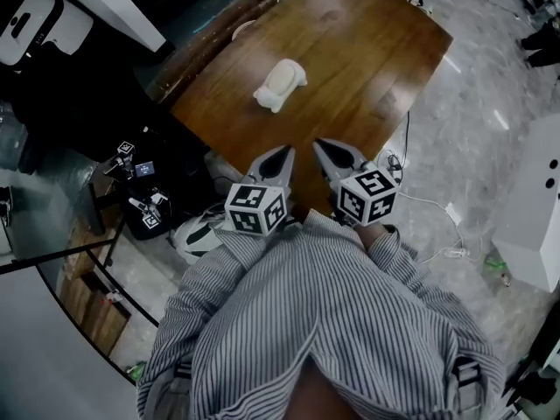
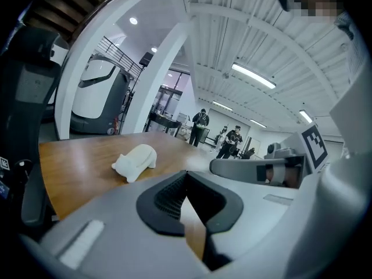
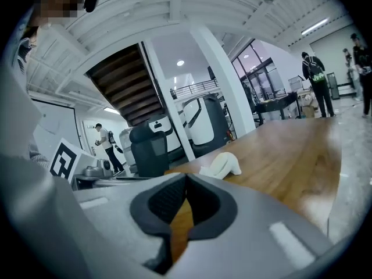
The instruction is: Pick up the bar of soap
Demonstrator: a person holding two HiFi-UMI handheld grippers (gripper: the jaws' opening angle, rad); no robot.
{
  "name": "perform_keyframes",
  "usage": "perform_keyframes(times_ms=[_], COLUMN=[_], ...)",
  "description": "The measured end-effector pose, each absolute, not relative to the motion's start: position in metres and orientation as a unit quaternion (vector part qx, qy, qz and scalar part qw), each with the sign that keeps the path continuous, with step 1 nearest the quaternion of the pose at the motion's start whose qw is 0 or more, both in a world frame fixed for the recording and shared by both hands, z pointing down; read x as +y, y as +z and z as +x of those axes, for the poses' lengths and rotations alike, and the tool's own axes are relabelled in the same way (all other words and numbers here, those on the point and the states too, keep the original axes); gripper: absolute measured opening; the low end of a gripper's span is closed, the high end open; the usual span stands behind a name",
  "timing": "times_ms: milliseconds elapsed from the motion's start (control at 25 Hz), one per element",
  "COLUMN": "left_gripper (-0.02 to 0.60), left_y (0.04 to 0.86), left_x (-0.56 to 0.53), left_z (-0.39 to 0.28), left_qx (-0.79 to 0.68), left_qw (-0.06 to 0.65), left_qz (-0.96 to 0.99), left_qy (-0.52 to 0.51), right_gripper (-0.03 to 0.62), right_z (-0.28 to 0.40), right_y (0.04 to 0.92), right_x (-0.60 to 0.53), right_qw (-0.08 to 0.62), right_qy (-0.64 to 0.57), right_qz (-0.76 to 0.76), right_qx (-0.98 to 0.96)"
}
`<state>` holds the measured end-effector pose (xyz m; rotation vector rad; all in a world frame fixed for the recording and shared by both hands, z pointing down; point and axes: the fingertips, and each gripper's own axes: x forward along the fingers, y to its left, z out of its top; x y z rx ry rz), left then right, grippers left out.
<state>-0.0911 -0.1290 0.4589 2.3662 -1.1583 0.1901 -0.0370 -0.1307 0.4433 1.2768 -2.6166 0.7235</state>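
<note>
White soap beyond both closed, empty jaws.

My head camera is looking steeply down past my striped shirt onto the near edge of the wooden table. The cameras on my left gripper and right gripper are riding low and facing across the tabletop. All three are sharing the soap, farther along the table.

Cream-white bar of soap, brown wood-grain table.
Grey-and-white striped shirt; pale grey, marbled floor.
</note>
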Motion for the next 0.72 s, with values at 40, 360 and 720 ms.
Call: perform_keyframes(times_ms=[40, 360, 720], left_gripper=[0.003, 0.003, 0.042], left_y=[0.46, 0.478, 0.501], left_x=[-0.138, -0.182, -0.226], left_z=[-0.094, -0.09, -0.094], left_qx=[-0.424, -0.409, -0.413], left_qw=[0.248, 0.267, 0.256], left_qz=[0.868, 0.867, 0.86], left_qy=[0.072, 0.096, 0.156], right_gripper=[0.003, 0.003, 0.003], right_z=[-0.039, -0.038, -0.036], right_y=[0.444, 0.466, 0.477], right_x=[-0.136, -0.16, -0.193], right_qw=[0.072, 0.097, 0.083], right_qy=[0.241, 0.27, 0.299], right_qz=[0.426, 0.424, 0.401], right_qx=[-0.869, -0.859, -0.862])
